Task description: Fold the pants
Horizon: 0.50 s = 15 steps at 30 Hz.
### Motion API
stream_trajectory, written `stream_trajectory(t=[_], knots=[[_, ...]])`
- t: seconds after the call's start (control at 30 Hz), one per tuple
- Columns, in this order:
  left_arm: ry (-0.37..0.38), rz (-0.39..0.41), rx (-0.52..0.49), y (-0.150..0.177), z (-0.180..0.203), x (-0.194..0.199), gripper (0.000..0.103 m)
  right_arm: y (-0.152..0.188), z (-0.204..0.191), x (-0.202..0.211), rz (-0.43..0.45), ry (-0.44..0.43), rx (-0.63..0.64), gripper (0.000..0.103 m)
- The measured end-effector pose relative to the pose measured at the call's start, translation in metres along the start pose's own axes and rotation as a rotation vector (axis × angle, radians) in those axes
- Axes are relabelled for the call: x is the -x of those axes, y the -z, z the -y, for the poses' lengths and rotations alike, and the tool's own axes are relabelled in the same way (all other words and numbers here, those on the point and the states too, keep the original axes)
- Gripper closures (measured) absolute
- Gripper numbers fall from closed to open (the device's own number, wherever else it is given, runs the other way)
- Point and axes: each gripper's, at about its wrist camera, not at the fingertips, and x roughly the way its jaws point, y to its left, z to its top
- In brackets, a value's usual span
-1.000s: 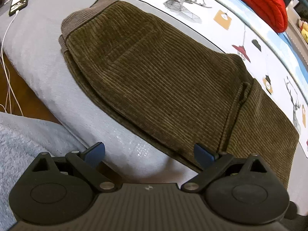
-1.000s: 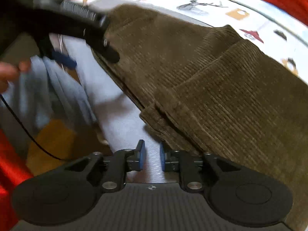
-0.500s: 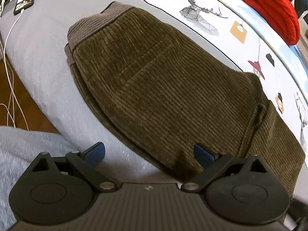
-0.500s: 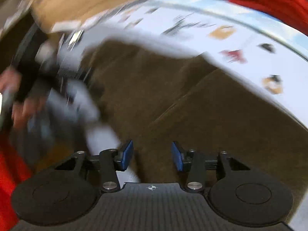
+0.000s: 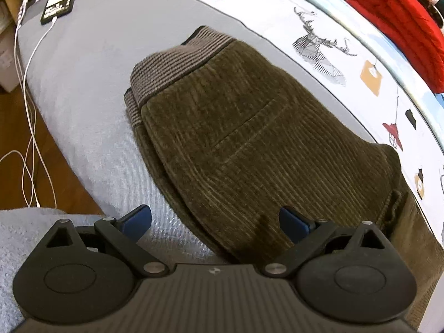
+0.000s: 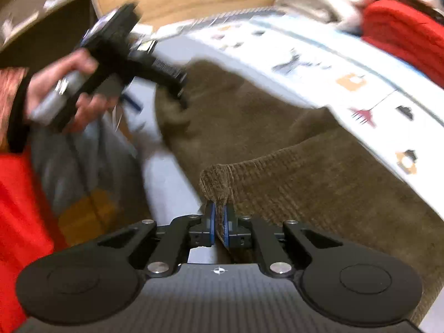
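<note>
Your olive-brown corduroy pants (image 5: 249, 144) lie folded on the pale grey bed cover (image 5: 91, 88), ribbed grey-brown waistband (image 5: 177, 61) at the far end in the left wrist view, w/ a stitched pocket outline showing on the top layer. Near the lower right of that view a hem edge of the folded-over leg (image 5: 394, 208) sits on top of the pile. Your right gripper (image 6: 218, 223) is clamped on a corner of the corduroy (image 6: 219, 186): the blue pads (image 6: 212, 222) are pressed together w/ the fabric pinched between them, and that corner stands up as a small peak above the rest of the cloth. Your left gripper (image 5: 215, 219) hangs over the near edge of the pants, jaws spread wide, nothing between them; one blue pad is over the grey cover, the other over the corduroy. In the right wrist view your left hand (image 6: 69, 91) grips that gripper's black handle, blurred, near the waistband end. Beyond the pants runs a white sheet printed w/ deer and lanterns (image 5: 327, 52), and a red knitted blanket (image 5: 399, 22) is bunched at the far right. A black phone (image 5: 59, 2) w/ a white charging cable (image 5: 27, 83) lies at the far left corner of the cover, well apart from the pants.
</note>
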Motion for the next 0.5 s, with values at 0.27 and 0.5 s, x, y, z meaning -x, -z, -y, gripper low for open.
stream_trajectory(t=[0.27, 0.5], knots=[[-0.007, -0.005, -0.042, 0.002, 0.005, -0.005, 0.003, 0.008, -0.004, -0.019, -0.086, -0.017, -0.012, 0.084], [0.007, -0.015, -0.029, 0.004, 0.005, -0.012, 0.003, -0.044, 0.062, 0.028, 0.077, -0.052, -0.067, 0.049]])
